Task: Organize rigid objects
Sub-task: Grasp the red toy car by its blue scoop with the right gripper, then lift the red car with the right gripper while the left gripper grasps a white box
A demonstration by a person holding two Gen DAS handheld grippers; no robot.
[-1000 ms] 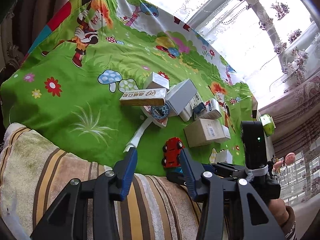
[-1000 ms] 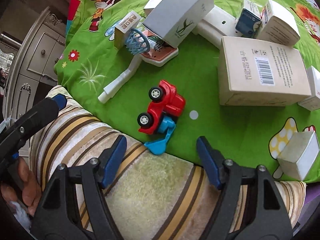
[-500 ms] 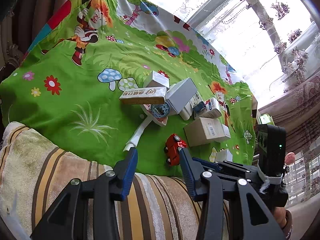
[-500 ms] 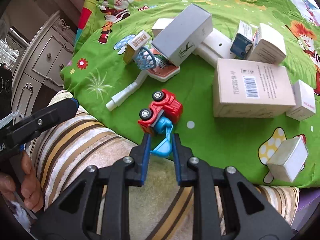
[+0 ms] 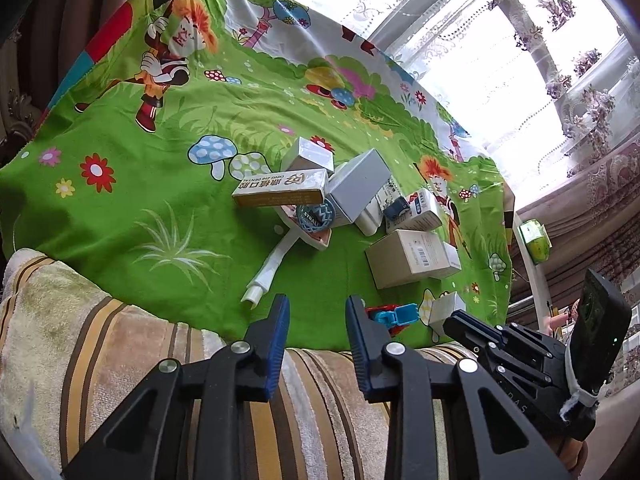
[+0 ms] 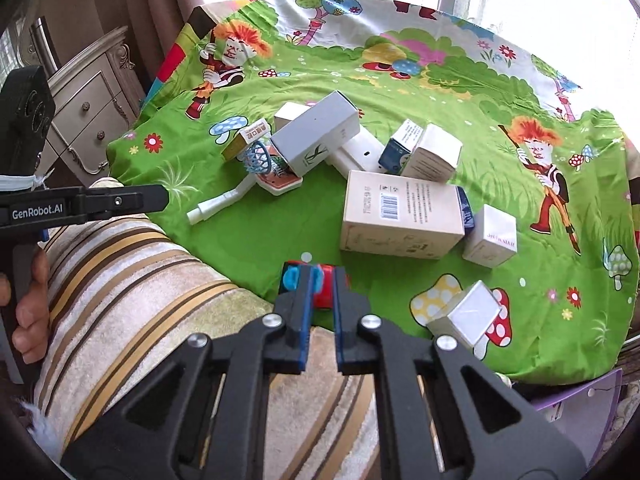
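With the right gripper (image 6: 320, 280) fingers clamped on the toy truck (image 6: 325, 292), carry it level, clear of the big box (image 6: 400, 216); the left gripper (image 5: 316, 316) is closing on nothing.

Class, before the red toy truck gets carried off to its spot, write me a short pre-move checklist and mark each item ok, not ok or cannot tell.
1. Right gripper shut on the toy truck: ok.
2. Grip on the truck's body, not only its blue scoop: cannot tell.
3. Left gripper empty, jaws closing on nothing: ok.
4. Big beige box clear of the truck: ok.
5. Small white box apart from the right gripper: ok.
6. Drop-off spot in view: cannot tell.
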